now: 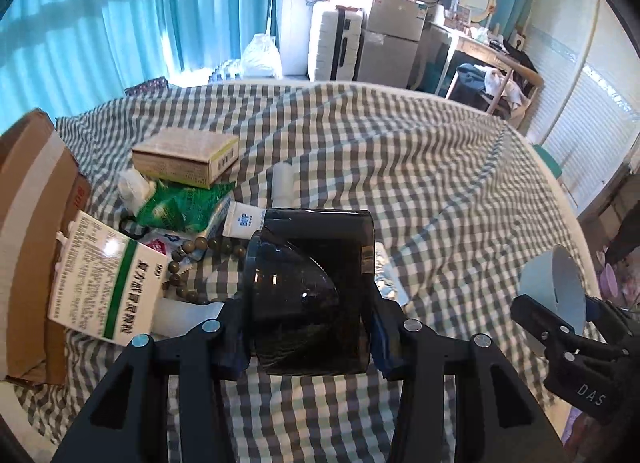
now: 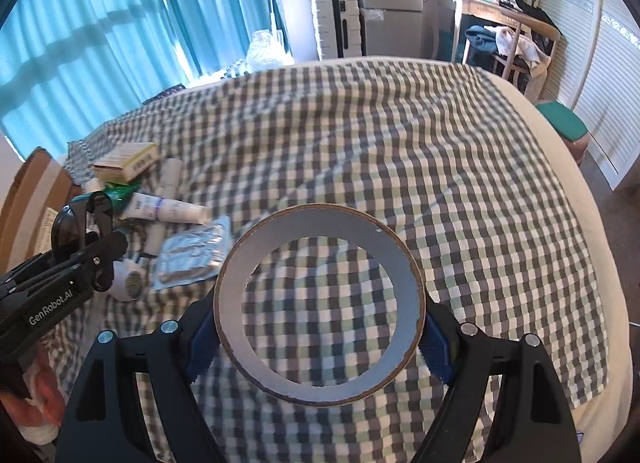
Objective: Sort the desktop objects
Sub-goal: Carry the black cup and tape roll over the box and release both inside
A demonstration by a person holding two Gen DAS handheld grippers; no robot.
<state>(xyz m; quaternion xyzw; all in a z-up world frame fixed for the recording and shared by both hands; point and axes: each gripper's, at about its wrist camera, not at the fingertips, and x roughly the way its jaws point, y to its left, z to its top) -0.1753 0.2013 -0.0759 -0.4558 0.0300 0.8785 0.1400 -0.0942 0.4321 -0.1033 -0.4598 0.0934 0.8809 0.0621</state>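
Observation:
My left gripper [image 1: 308,337] is shut on a dark, translucent black container [image 1: 312,287] and holds it above the checked cloth [image 1: 400,167]. My right gripper [image 2: 318,337] is shut on a tape roll [image 2: 320,299], held upright above the cloth; the roll also shows at the right of the left wrist view [image 1: 560,291]. A pile of objects lies at the left: a tan box [image 1: 186,157], a white and green medicine box [image 1: 106,283], a green packet [image 1: 180,205], a white tube [image 2: 168,211], wooden beads [image 1: 192,259] and a foil blister pack [image 2: 192,257].
A cardboard box [image 1: 32,231] stands at the left edge of the cloth. Blue curtains [image 2: 100,35], a white suitcase [image 2: 338,23], a small fridge [image 2: 390,11] and a desk with clothes [image 2: 504,31] stand beyond the far edge.

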